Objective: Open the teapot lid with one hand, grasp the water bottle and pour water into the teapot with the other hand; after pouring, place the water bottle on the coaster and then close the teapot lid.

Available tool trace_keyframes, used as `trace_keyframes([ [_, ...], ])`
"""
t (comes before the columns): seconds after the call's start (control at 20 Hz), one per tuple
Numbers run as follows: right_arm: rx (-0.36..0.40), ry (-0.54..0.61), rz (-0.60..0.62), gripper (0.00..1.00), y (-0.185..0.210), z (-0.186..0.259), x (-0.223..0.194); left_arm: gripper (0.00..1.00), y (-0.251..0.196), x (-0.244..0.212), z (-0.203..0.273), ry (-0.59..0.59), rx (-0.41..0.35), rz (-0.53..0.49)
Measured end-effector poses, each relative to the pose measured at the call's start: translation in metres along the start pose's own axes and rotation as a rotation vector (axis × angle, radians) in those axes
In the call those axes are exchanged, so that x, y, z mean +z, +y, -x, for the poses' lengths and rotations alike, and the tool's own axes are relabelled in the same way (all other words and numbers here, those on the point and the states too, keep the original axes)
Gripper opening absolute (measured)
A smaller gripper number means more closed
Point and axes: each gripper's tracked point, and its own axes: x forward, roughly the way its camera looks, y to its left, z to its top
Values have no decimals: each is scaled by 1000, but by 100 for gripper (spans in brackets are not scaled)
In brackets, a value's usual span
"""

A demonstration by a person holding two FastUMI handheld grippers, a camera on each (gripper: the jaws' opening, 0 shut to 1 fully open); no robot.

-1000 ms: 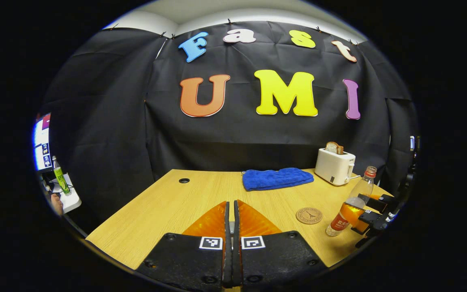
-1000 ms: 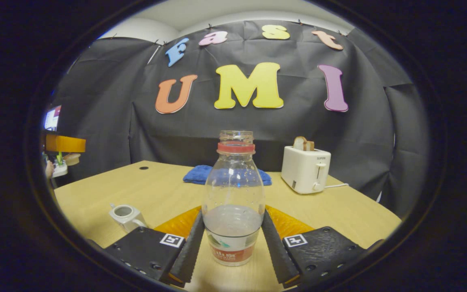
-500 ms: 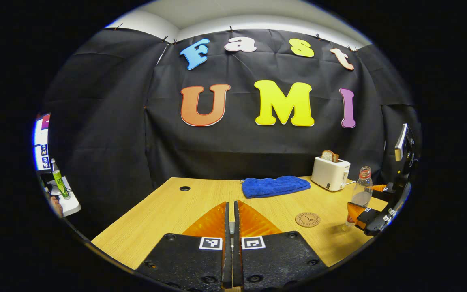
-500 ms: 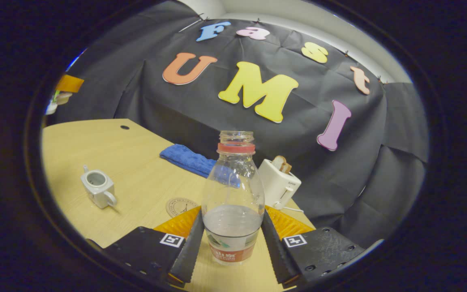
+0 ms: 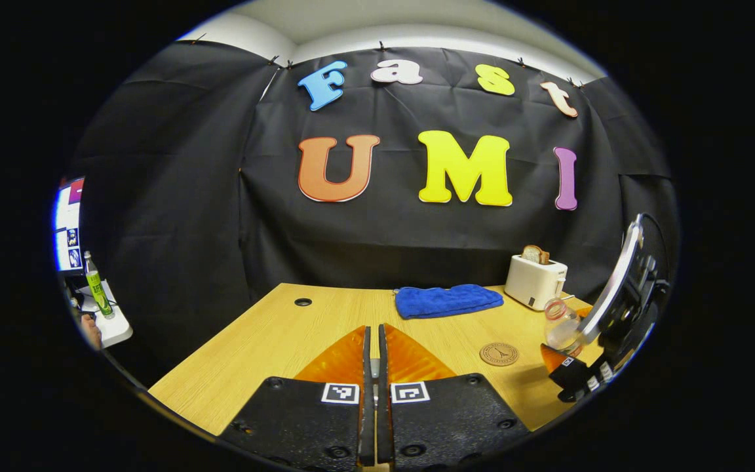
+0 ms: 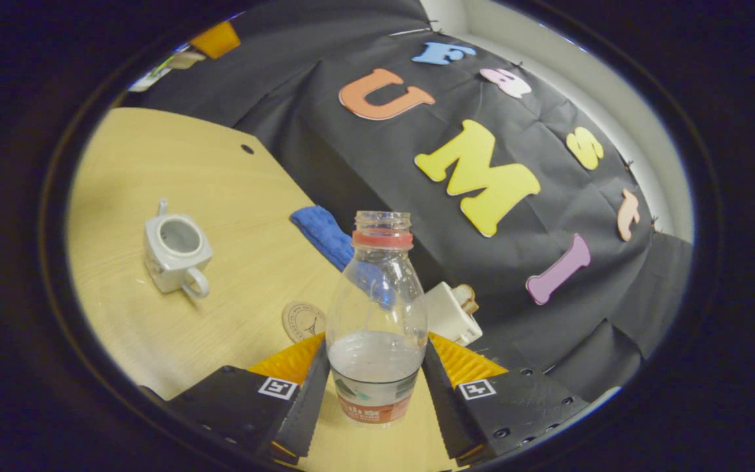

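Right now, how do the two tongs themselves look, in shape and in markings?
The left tongs and the right tongs are built alike: two wedge-shaped fingers that narrow towards the front, each mounted on a flat plate with screw heads. Every plate carries one square black-and-white coded marker. The inner faces of the right tongs are ribbed like saw teeth.

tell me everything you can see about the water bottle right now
The water bottle is clear plastic with a rounded shoulder, a red ring under an uncapped, open mouth, and a label band round its base. Water fills it to well under half. The right gripper is shut on its lower body, one finger on each side. In the left gripper view the water bottle is held in the air above the wooden table, leaning left, with the round coaster lying to its left.
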Motion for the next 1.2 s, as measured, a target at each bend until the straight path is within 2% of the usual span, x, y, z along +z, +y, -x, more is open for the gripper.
trace_keyframes([
  [0.15, -10, -2, 112, 75, 17, -3, 0, 4, -1, 0, 1, -1, -5, -7],
  [0.35, -1, 0, 189, 75, 34, -6, 2, 4, -2, 1, 3, -4, -14, -16],
  [0.8, -114, -83, 546, 74, 43, -2, 27, 4, -1, -1, 1, 8, -16, -24],
  [1.2, -207, -136, 799, 75, 47, 3, 45, 4, -5, -4, 2, 16, -38, -32],
])
